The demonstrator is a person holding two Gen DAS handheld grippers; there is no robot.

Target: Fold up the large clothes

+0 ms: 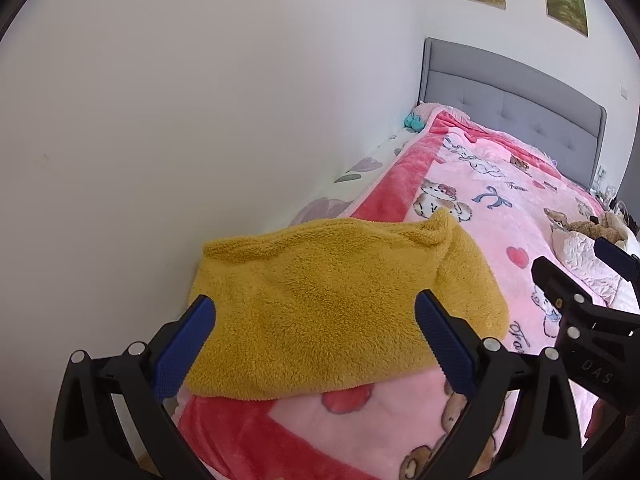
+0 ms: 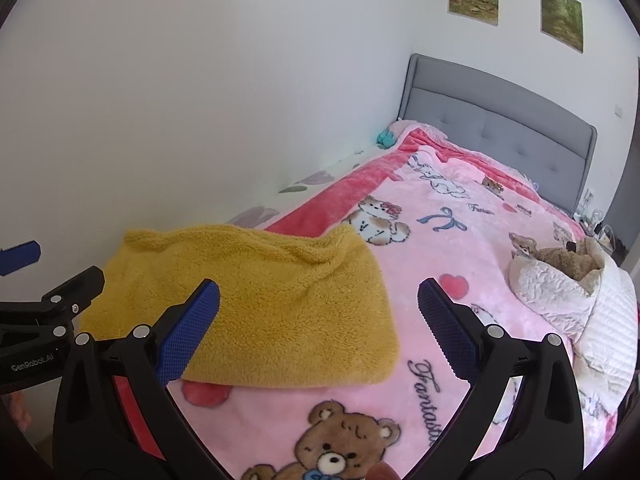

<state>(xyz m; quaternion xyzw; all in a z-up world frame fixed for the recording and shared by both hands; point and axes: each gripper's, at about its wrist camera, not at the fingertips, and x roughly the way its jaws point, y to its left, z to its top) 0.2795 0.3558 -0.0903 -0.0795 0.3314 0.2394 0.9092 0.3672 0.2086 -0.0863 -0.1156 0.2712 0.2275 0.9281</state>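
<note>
A mustard yellow fleece garment [image 1: 336, 300] lies folded into a thick rectangle near the foot of the bed, close to the wall; it also shows in the right wrist view [image 2: 272, 304]. My left gripper [image 1: 316, 320] is open and empty, held just above the garment's near edge. My right gripper [image 2: 320, 304] is open and empty, held above the garment's right end and the blanket. The right gripper shows at the right edge of the left wrist view [image 1: 580, 308], and the left gripper shows at the left edge of the right wrist view [image 2: 52, 312].
A pink cartoon blanket [image 2: 460, 248] covers the bed. A white wall [image 1: 180, 120] runs along the bed's left side. A grey headboard [image 2: 500, 128] stands at the far end. A quilted pink cloth with a plush toy [image 2: 560, 272] lies at the right.
</note>
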